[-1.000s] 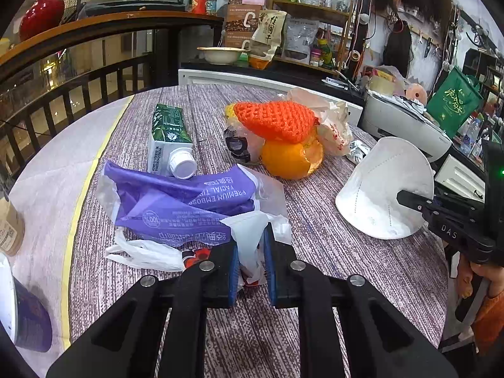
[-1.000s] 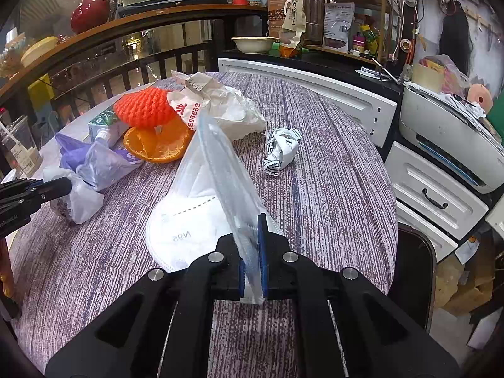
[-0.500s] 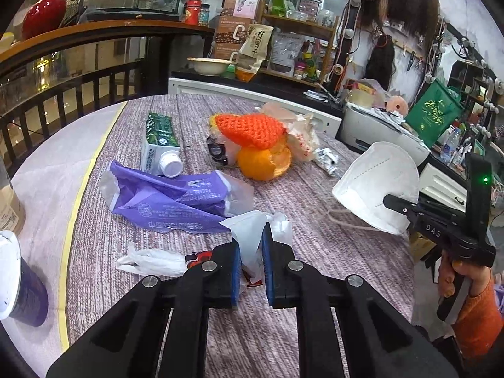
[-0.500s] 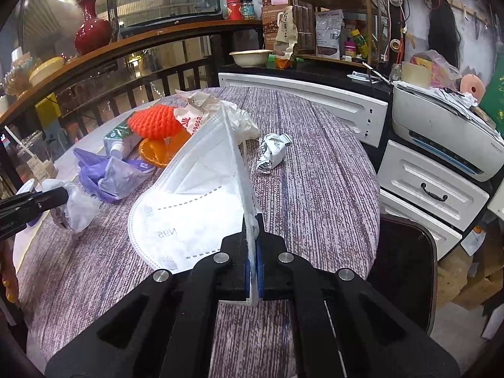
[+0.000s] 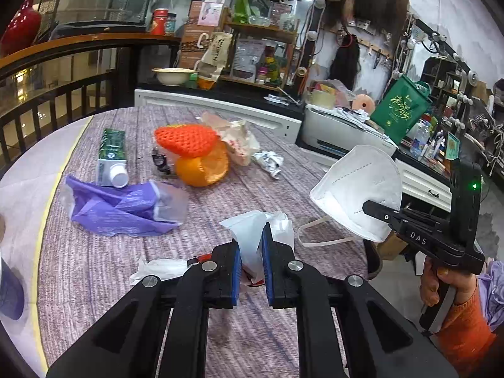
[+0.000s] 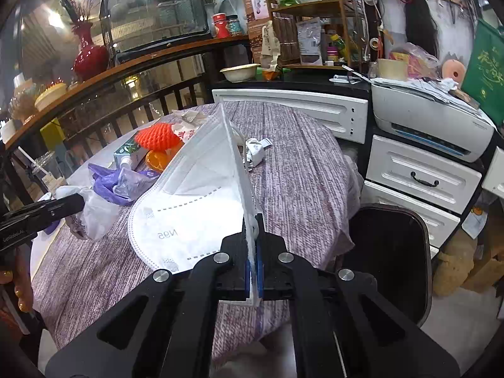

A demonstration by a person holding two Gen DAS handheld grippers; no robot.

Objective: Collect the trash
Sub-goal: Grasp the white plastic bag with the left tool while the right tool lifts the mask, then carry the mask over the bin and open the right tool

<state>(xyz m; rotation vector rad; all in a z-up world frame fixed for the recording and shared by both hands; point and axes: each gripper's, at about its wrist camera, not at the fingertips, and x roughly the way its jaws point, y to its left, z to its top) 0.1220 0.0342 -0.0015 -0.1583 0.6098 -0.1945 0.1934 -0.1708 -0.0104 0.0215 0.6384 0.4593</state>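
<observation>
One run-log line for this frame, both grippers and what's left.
left gripper: shut on white plastic bag | right gripper: shut on N95 mask | bin: beside table | left: purple bag, orange peel

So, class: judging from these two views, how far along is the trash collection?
Nothing visibly binned yet. In hand: the right gripper pinches the white mask, and the left gripper clamps a white plastic wrapper. Left on the table: purple bag, green carton, orange peel, crumpled paper.
</observation>
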